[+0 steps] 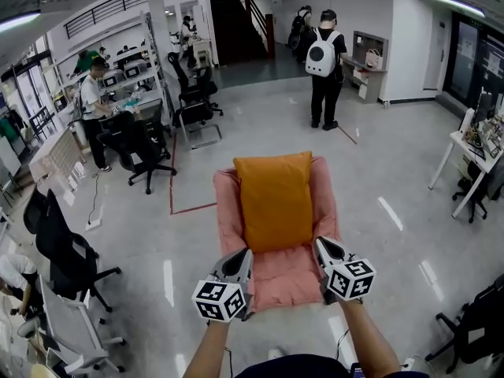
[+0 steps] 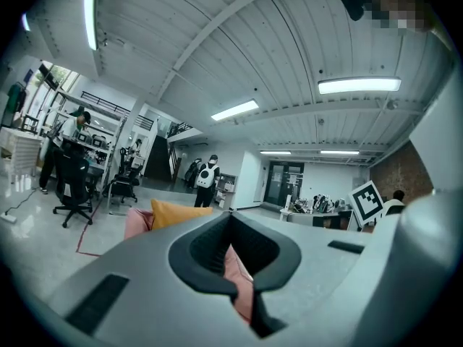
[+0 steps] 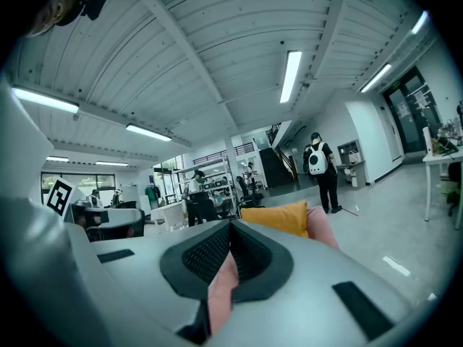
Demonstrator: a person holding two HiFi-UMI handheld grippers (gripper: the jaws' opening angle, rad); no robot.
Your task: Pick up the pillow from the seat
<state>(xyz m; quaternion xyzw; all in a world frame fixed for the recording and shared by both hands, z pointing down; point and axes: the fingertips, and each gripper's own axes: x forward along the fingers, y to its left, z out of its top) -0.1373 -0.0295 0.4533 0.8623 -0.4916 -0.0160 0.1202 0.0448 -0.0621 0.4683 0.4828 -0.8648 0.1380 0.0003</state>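
An orange pillow [image 1: 276, 199] leans upright against the back of a pink cushioned seat [image 1: 287, 278] on the floor. My left gripper [image 1: 241, 257] is at the seat's front left edge and my right gripper [image 1: 322, 248] at its front right edge. Both are shut, with pink seat fabric pinched in the jaws. The left gripper view has the left gripper [image 2: 235, 266] with pink fabric [image 2: 242, 284] in its slit and the pillow [image 2: 173, 212] beyond. In the right gripper view, the right gripper [image 3: 224, 262] holds pink fabric [image 3: 217, 295], with the pillow [image 3: 278, 217] behind.
A person with a white backpack [image 1: 323, 61] stands beyond the seat. Black office chairs [image 1: 142, 152] and desks with people line the left side. A white table [image 1: 472, 144] and a chair stand at the right. Red tape [image 1: 189, 209] marks the floor left of the seat.
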